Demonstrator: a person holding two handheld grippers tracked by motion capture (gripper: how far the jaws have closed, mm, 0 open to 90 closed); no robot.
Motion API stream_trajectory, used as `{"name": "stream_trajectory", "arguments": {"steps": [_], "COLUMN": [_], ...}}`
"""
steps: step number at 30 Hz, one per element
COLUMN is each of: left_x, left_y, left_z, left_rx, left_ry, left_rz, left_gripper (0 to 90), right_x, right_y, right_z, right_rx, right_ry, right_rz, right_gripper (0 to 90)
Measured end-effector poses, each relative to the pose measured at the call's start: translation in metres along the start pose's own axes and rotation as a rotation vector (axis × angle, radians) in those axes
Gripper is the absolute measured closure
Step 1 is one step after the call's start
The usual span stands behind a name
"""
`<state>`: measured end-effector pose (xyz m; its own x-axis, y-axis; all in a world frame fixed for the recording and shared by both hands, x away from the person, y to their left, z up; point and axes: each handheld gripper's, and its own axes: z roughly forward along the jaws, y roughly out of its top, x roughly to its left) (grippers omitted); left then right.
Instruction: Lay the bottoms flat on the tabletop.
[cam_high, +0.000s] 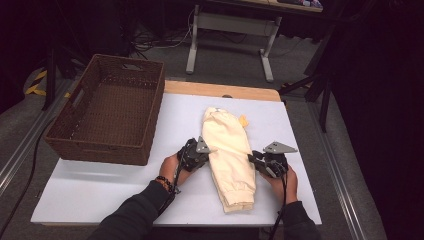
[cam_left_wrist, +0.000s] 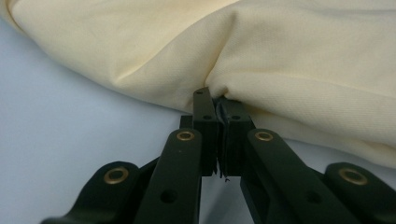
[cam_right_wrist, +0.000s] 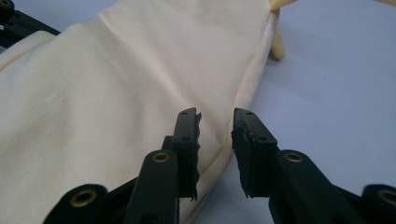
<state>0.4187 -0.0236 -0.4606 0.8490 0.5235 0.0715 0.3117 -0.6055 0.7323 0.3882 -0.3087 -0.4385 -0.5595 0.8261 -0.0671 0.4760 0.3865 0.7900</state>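
Note:
A folded cream garment (cam_high: 227, 150) lies lengthwise on the white tabletop (cam_high: 100, 192). My left gripper (cam_high: 206, 152) is at the garment's left edge. In the left gripper view it (cam_left_wrist: 217, 100) is shut on a pinched fold of the cream cloth (cam_left_wrist: 280, 56), which puckers at the tips. My right gripper (cam_high: 252, 159) is at the garment's right edge. In the right gripper view it (cam_right_wrist: 217, 121) is open, its jaws a small gap apart over the garment's hem (cam_right_wrist: 116, 84), not pressing on it.
A brown wicker basket (cam_high: 100, 150) stands empty on the table's left half, close to the left gripper. A small yellow piece (cam_high: 243, 120) sticks out at the garment's far right end. Desk legs and cables stand on the floor beyond the table.

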Motion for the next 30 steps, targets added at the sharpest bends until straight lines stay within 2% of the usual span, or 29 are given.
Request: {"name": "stream_trajectory", "arguments": {"steps": [5, 14, 16, 19, 22, 30], "left_x": [0.003, 0.005, 0.007, 0.009, 0.012, 0.021], "left_y": [-0.001, -0.002, -0.003, -0.006, -0.010, -0.017], "left_z": [-0.002, -0.010, -0.013, -0.018, -0.022, -0.035], "left_rx": [-0.009, -0.048, -0.056, -0.060, -0.059, -0.062], "left_ry": [-0.002, 0.041, 0.048, 0.062, 0.073, 0.108], "left_rz": [-0.004, -0.011, -0.007, -0.010, -0.019, -0.011], "left_gripper": [89.1, 89.3, 89.3, 89.4, 89.4, 89.4], "right_x": [0.000, -0.001, 0.000, 0.005, 0.011, 0.028], "right_y": [0.000, 0.000, -0.001, 0.001, 0.001, 0.004], "right_z": [-0.001, -0.002, -0.001, -0.001, -0.002, 0.003], "right_rx": [-0.004, -0.008, -0.011, -0.017, -0.035, -0.030], "right_ry": [0.004, 0.011, 0.028, 0.049, 0.086, 0.151], "right_rz": [-0.003, 0.001, 0.012, -0.013, -0.012, -0.047], "right_gripper": [69.0, 67.9, 68.0, 72.2, 78.2, 85.8]}}
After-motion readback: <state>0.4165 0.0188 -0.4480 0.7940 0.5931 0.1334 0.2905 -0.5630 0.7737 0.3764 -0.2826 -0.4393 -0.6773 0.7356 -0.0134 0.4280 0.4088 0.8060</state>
